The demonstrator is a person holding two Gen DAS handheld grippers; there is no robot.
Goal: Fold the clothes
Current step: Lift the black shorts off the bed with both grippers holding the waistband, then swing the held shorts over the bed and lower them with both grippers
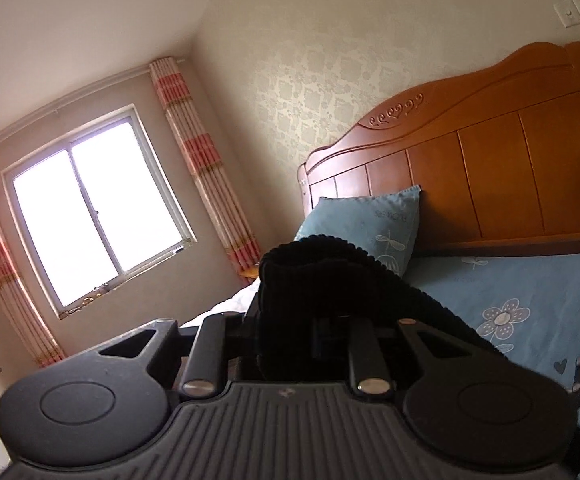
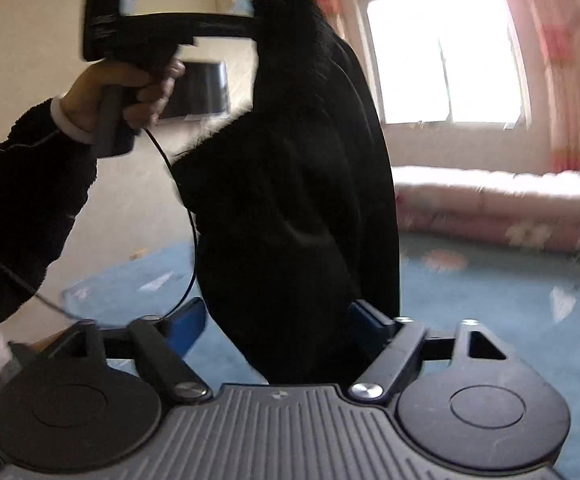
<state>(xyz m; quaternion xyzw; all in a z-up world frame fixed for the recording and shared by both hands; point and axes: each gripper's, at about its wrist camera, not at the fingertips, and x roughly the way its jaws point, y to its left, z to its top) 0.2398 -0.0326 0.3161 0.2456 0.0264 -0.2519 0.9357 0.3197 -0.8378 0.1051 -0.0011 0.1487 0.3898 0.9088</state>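
A black knit garment [image 1: 318,276] is bunched over the fingers of my left gripper [image 1: 314,316], which is shut on it; the fingertips are hidden under the cloth. In the right wrist view a person's hand [image 2: 129,88] holds that left gripper [image 2: 255,26] up high, and the garment [image 2: 298,184] hangs down from it in a long dark fold. My right gripper [image 2: 279,320] stands open and wide, its blue pads [image 2: 187,322] on either side of the garment's lower end. The left pad stands apart from the cloth.
Below lies a bed with a blue flowered sheet [image 1: 530,300], a blue pillow [image 1: 374,224] and a wooden headboard [image 1: 490,168]. A window [image 1: 97,208] with striped curtains sits on the far wall. A rolled pink quilt [image 2: 498,204] lies along the bed's far side.
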